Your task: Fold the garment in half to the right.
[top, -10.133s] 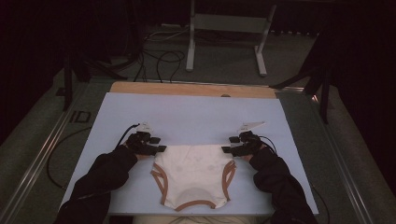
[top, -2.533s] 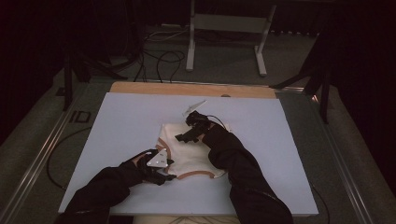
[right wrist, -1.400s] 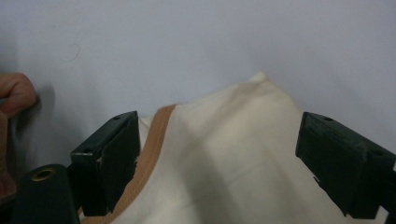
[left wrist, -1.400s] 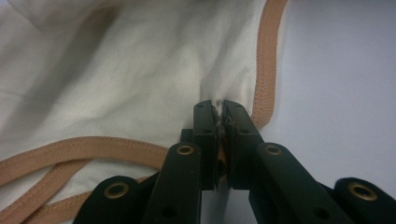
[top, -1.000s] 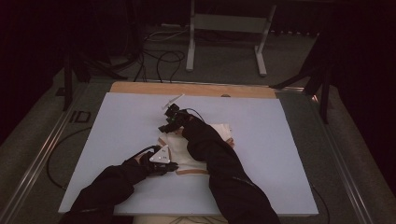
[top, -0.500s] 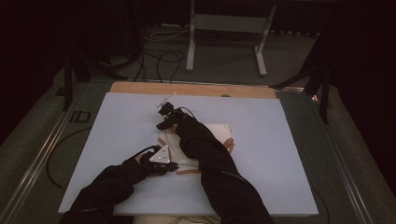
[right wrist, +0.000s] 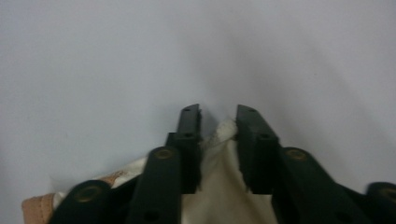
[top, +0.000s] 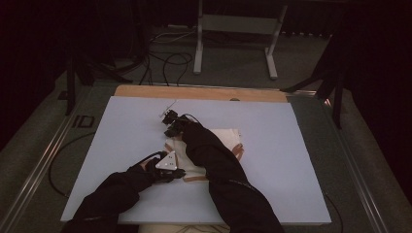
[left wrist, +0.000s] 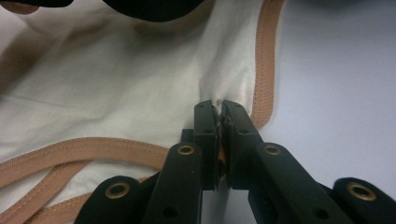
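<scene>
Table surface (top: 291,160): pale lavender-white board, wooden strip along its far edge.

Garment (top: 227,138): cream baby bodysuit with tan ribbed binding, lying partly folded near the middle of the board. Its long axis runs from near-left to far-right in the high view. The person's right forearm (top: 214,160) lies across it.

Left gripper (top: 171,174): at the garment's near-left corner. Jaws closed tight on a pinch of cream cloth just inside the tan binding (left wrist: 264,60), as the left gripper view shows. It acts as the anchor.

Right gripper (top: 169,121): reached across to the far-left side, beyond the garment's folded edge. Its jaws have just been closing. In the right gripper view a tuft of cream cloth (right wrist: 225,128) stands between them, touching the inner face of one jaw; a gap is visible on the other side, so the pinch does not look complete.

Governing relation: the carried cloth trails back from the right gripper toward the person, with bare board ahead of the tips. The right gripper is the nearer one to the fold's free edge. Judged next: laying that edge flat.
</scene>
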Action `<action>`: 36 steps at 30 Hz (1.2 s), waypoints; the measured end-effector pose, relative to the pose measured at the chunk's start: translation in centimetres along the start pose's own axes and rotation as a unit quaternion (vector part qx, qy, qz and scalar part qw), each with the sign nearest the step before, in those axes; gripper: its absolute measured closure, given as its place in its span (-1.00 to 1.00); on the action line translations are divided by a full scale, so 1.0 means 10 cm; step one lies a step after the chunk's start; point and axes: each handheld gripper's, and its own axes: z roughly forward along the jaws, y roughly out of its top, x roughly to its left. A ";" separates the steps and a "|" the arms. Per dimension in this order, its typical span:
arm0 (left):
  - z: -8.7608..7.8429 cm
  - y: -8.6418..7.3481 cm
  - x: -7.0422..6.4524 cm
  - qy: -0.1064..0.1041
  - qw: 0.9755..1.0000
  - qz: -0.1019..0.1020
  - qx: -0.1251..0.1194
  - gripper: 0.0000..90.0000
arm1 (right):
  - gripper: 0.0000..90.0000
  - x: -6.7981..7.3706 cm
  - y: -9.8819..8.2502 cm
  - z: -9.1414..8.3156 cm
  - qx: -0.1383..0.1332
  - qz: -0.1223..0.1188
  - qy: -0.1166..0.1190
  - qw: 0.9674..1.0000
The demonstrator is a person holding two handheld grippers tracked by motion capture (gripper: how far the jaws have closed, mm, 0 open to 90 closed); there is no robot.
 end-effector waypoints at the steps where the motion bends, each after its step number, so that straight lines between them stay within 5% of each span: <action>1: 0.00 0.00 0.00 -0.001 1.000 0.000 0.000 0.93 | 0.73 0.00 0.00 0.00 0.001 -0.001 0.000 1.000; 7: 0.00 0.00 -0.01 0.001 1.000 -0.002 -0.004 0.94 | 0.94 -0.01 0.00 -0.01 0.001 -0.004 0.005 1.000; 36: -0.09 0.28 -0.03 -0.002 1.000 0.025 -0.010 0.95 | 0.94 -0.13 -0.12 -0.53 -0.060 -0.002 0.005 0.998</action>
